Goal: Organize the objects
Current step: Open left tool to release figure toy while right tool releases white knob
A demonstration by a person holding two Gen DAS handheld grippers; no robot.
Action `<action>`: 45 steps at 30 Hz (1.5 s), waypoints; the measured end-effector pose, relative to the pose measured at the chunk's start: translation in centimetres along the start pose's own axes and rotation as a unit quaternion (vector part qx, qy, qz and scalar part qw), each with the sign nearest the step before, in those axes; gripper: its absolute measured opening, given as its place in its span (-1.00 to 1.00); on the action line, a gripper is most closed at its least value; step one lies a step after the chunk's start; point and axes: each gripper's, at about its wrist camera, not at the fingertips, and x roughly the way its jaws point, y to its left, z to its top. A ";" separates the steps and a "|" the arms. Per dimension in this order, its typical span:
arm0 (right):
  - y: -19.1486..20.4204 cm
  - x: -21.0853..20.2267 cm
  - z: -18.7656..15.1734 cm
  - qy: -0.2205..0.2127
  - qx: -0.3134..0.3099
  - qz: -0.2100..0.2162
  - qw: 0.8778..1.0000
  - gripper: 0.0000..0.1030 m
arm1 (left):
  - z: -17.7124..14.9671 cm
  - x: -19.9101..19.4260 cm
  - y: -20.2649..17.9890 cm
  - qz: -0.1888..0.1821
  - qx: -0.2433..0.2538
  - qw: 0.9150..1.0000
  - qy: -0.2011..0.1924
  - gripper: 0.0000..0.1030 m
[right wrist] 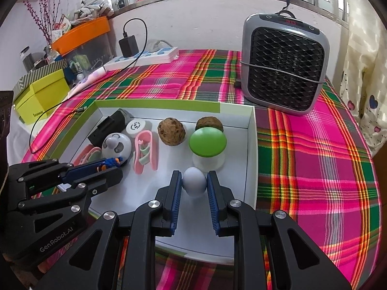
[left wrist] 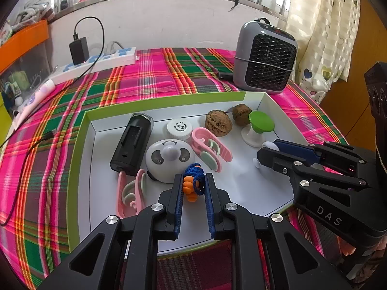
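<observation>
Left wrist view shows one shallow white tray (left wrist: 79,145) with a green rim, and inside it two walnuts (left wrist: 218,122), two pink clips (left wrist: 211,150), one black box (left wrist: 131,142), one white round cap (left wrist: 179,127), one panda-faced dome (left wrist: 169,159) and one green-topped knob (left wrist: 260,125). At the tray's near edge, the left gripper (left wrist: 193,186) is clamped on one small orange charm with a blue cord (left wrist: 192,183); its lower end is hard to make out. Right wrist view, same tray (right wrist: 251,145): the right gripper (right wrist: 194,183) pinches one pale egg-shaped toy (right wrist: 194,181) just in front of the green-topped knob (right wrist: 207,142), its base hidden behind the fingers. One grey fan heater (right wrist: 285,65) stands beyond the tray's far right corner.
</observation>
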 end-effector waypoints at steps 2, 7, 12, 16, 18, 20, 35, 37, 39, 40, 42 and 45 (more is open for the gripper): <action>0.0 0.0 0.0 0.001 -0.001 -0.001 1.000 -0.56 | 0.0 0.0 0.0 0.000 -0.001 1.000 0.000 -0.71; 0.2 0.0 0.0 0.002 -0.005 -0.004 1.000 -0.56 | 0.1 0.0 0.1 0.000 0.000 1.000 0.001 -0.69; 0.1 0.0 0.0 0.002 -0.005 -0.003 1.000 -0.56 | 0.0 0.1 0.1 -0.001 -0.002 1.000 0.001 -0.68; 0.1 0.1 0.0 0.002 -0.005 -0.003 1.000 -0.56 | -0.1 0.2 0.1 0.001 -0.002 1.000 0.001 -0.66; 0.2 0.1 0.0 0.002 -0.005 -0.001 1.000 -0.56 | -0.1 0.2 0.0 0.002 -0.003 1.000 0.001 -0.62; 0.2 0.1 0.0 0.002 -0.006 0.000 1.000 -0.56 | -0.1 0.1 0.1 0.002 -0.005 1.000 0.001 -0.56; 0.2 0.0 0.0 -0.003 -0.006 -0.002 1.000 -0.35 | 0.0 -0.1 0.3 0.006 -0.007 1.000 0.000 -0.42; 0.2 -0.1 0.0 -0.005 -0.005 -0.005 1.000 -0.28 | 0.0 -0.3 0.3 0.008 -0.005 1.000 -0.002 -0.38; 0.3 -0.3 0.1 -0.007 -0.004 -0.006 1.000 -0.20 | 0.0 -0.5 0.3 0.009 -0.006 1.000 -0.003 -0.35; 0.3 -0.4 0.1 -0.008 -0.004 -0.006 1.000 -0.20 | 0.0 -0.6 0.3 0.010 -0.007 1.000 -0.005 -0.35; 0.4 -0.6 0.1 -0.010 -0.004 -0.008 1.000 -0.20 | 0.0 -1.0 0.2 0.011 -0.006 1.000 -0.009 -0.34; 0.6 -0.9 0.0 -0.012 -0.003 -0.008 1.000 -0.20 | -0.1 -1.4 0.1 0.016 -0.006 1.000 -0.015 -0.34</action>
